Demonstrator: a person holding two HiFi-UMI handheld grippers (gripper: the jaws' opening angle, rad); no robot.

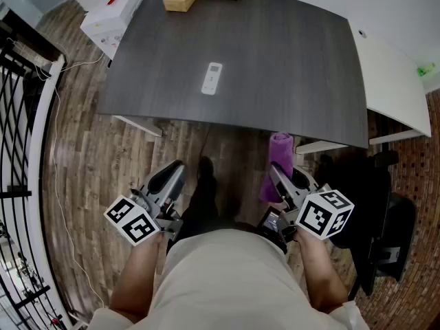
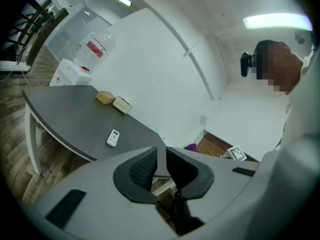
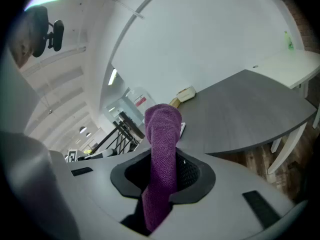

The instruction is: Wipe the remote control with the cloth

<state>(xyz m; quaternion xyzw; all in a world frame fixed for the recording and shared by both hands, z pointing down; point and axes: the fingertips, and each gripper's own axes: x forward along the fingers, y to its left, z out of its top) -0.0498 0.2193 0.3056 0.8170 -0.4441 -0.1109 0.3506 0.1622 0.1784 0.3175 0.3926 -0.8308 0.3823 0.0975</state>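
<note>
Holding nothing, the left gripper (image 2: 161, 160) has its jaws together, the pads meeting with no gap, and it sits short of the worktop's (image 1: 275, 67) near edge, over the floor. The remote (image 1: 212, 78) lies flat and face up well ahead of this gripper and a little to its right, alone in the middle of the worktop, long axis running away from the person.

It looks like a small, slim piece of white plastic, so I judge it light, stiff and smooth-skinned. On the sleek dark top it will probably skate away under any sideways rub unless pinned. The best hold seems to be across its two long edges near the close end, with the left gripper. That leaves the face and the far end free for wiping. A firm pinch should do no harm, though the buttons are better not squeezed.

The right gripper (image 1: 280, 176) is clamped on the cloth (image 3: 162, 149), also short of the worktop edge, and the remote lies well ahead of it and off to its left. The cloth is purple terry, soft and limp. A bunched fold stands out past the fingertips, and the rest trails back below the jaws. That protruding pad is what should meet the remote. Being floppy, it will give under pressure, so the gripper needs to come in low enough to press it flat.
</note>
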